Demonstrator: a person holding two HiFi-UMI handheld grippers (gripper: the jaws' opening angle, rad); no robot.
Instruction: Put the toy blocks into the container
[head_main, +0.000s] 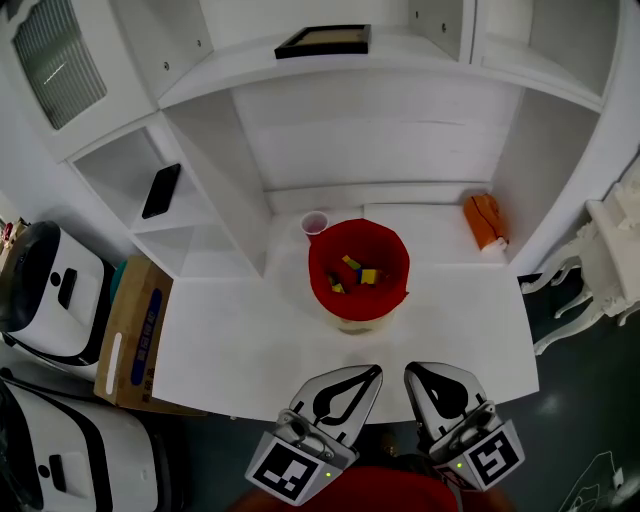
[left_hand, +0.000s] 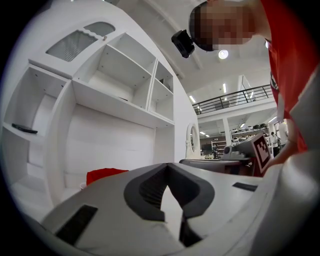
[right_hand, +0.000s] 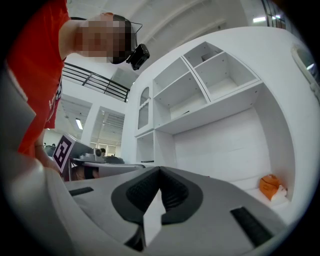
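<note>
A red container (head_main: 358, 268) stands in the middle of the white desk (head_main: 240, 350), and its red edge (left_hand: 102, 175) shows in the left gripper view. Several toy blocks (head_main: 357, 272), yellow, blue and red, lie inside it. My left gripper (head_main: 372, 371) is at the desk's near edge, jaws shut with nothing between them. Beside it my right gripper (head_main: 412, 369) is also shut and empty. Both point toward the container and stay short of it. In the gripper views the jaws (left_hand: 167, 170) (right_hand: 160, 172) meet at their tips.
A small pink-rimmed cup (head_main: 314, 222) stands behind the container on the left. An orange object (head_main: 484, 222) (right_hand: 270, 185) lies at the back right of the desk. A black phone (head_main: 161, 190) rests on a left shelf, a dark frame (head_main: 324, 40) on top. A cardboard box (head_main: 132, 335) stands left of the desk.
</note>
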